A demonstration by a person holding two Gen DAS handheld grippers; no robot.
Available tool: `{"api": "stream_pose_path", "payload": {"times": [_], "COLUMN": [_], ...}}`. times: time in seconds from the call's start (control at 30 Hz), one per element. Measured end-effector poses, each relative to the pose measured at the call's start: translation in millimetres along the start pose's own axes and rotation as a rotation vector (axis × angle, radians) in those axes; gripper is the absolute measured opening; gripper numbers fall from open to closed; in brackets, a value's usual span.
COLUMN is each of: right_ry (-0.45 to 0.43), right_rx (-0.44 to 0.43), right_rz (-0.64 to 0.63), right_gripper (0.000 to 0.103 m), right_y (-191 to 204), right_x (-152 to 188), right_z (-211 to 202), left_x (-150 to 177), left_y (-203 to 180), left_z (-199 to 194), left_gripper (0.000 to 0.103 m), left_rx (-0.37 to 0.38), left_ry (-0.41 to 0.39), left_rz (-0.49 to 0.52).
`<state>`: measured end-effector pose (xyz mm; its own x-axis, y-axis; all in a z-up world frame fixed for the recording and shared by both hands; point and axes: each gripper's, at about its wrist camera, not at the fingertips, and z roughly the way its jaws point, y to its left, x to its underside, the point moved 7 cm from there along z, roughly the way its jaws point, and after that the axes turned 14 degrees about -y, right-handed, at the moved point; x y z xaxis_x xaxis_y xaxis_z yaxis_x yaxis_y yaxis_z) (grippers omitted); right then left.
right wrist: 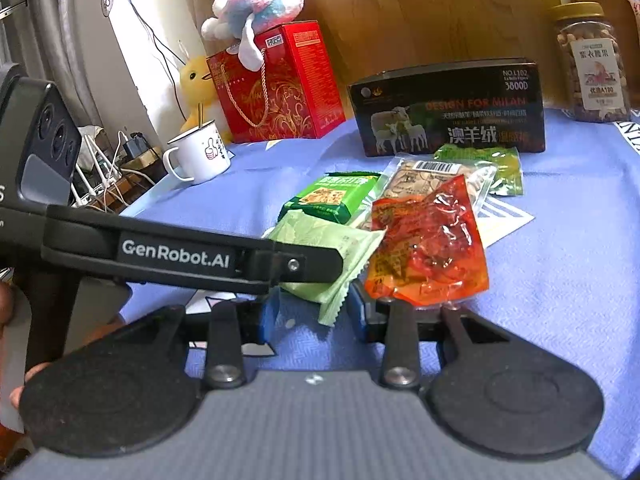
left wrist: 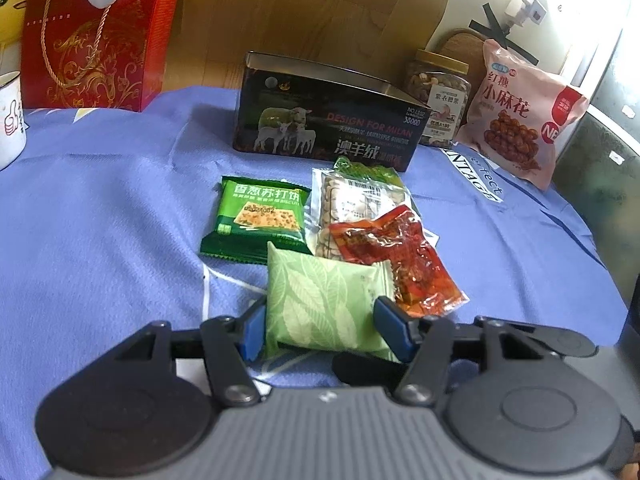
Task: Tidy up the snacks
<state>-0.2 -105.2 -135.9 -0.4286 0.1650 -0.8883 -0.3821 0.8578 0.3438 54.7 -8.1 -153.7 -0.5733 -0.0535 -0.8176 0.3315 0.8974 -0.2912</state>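
A pale green leaf-print packet (left wrist: 326,304) lies on the blue cloth between the blue pads of my left gripper (left wrist: 320,320), whose jaws stand at its two sides, touching it. Behind it lie a dark green cracker packet (left wrist: 258,216), a clear nut packet (left wrist: 356,204) and a red snack packet (left wrist: 404,258). An open dark tin box (left wrist: 332,120) stands behind them. In the right wrist view my right gripper (right wrist: 316,318) is open, low before the pale green packet (right wrist: 332,248) and the red packet (right wrist: 428,244). The left gripper's arm (right wrist: 192,254) crosses that view.
A red gift bag (left wrist: 96,36) and a white mug (left wrist: 10,128) stand at the far left. A nut jar (left wrist: 440,96) and a pink snack bag (left wrist: 520,108) stand at the far right. A plush toy (right wrist: 256,4) sits on the red bag. Cables lie beyond the table's left edge.
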Motion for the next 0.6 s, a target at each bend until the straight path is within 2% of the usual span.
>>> {"api": "stream_pose_path", "payload": {"times": [0.6], "right_ry": [0.000], "right_rx": [-0.002], "right_rz": [0.003], "right_gripper": [0.040], "right_y": [-0.2], "right_x": [-0.2], "right_z": [-0.3], "left_x": [0.8], "left_y": [0.0], "left_z": [-1.2], "left_gripper": [0.057], "left_rx": [-0.001], "left_ry": [-0.001], "left_rz": [0.001]}}
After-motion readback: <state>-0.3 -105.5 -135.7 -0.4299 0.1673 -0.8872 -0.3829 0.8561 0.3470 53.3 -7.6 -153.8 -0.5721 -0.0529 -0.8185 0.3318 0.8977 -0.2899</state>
